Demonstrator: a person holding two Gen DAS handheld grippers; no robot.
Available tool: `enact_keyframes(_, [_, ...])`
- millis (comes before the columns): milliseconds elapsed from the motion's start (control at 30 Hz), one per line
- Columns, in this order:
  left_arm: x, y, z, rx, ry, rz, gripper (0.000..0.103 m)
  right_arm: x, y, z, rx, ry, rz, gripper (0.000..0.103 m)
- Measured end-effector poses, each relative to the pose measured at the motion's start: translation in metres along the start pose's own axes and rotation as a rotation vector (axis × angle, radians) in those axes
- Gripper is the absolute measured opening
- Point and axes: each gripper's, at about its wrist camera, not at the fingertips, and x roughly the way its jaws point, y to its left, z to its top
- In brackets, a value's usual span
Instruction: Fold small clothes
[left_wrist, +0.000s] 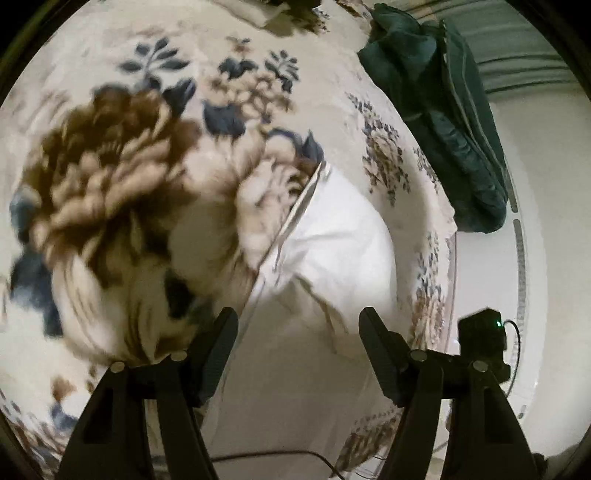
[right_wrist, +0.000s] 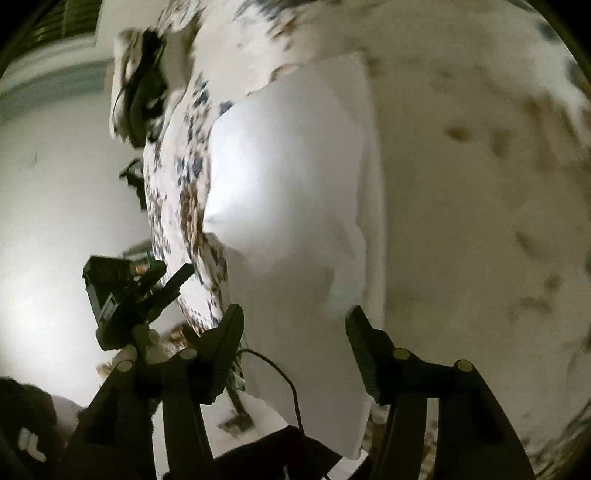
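A small white garment (left_wrist: 332, 251) lies on a bed covered with a cream sheet printed with brown and blue flowers (left_wrist: 122, 177). In the left wrist view my left gripper (left_wrist: 297, 328) is open just above the garment's near part, its jaws wide apart and holding nothing. In the right wrist view the same white garment (right_wrist: 288, 177) fills the middle. My right gripper (right_wrist: 295, 325) is open over its near edge, with the cloth lying between and under the spread jaws, not pinched. The left gripper's body (right_wrist: 125, 291) shows at the left of that view.
A dark green garment (left_wrist: 439, 118) lies bunched at the bed's far right edge. White floor (left_wrist: 487, 288) lies beyond the bed edge on the right. A black cable (right_wrist: 284, 373) runs under the right gripper. Both views are motion-blurred.
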Motion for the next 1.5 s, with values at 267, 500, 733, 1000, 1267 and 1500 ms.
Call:
enact_keyframes(267, [0.056, -0.048, 0.038, 0.229, -0.017, 0.093, 0.066, 0.002, 0.007, 0.014, 0.104, -0.173, 0.086, 0.060])
enact_keyframes(500, [0.095, -0.017, 0.002, 0.283, 0.130, 0.243, 0.066, 0.054, 0.007, 0.002, 0.116, -0.153, -0.200, 0.050])
enact_keyframes(733, [0.006, -0.015, -0.034, 0.231, 0.043, 0.182, 0.066, 0.014, 0.018, -0.038, 0.181, -0.218, -0.151, 0.057])
enact_keyframes(1000, [-0.041, 0.041, -0.109, 0.105, 0.070, 0.228, 0.066, 0.030, -0.023, -0.142, 0.260, -0.077, -0.187, 0.057])
enact_keyframes(1267, [-0.006, 0.090, -0.182, 0.002, 0.248, 0.176, 0.066, 0.072, -0.065, -0.204, 0.356, -0.017, -0.167, 0.057])
enact_keyframes(1500, [0.016, 0.072, -0.200, 0.084, 0.241, 0.183, 0.039, 0.105, -0.081, -0.226, 0.406, 0.020, -0.096, 0.057])
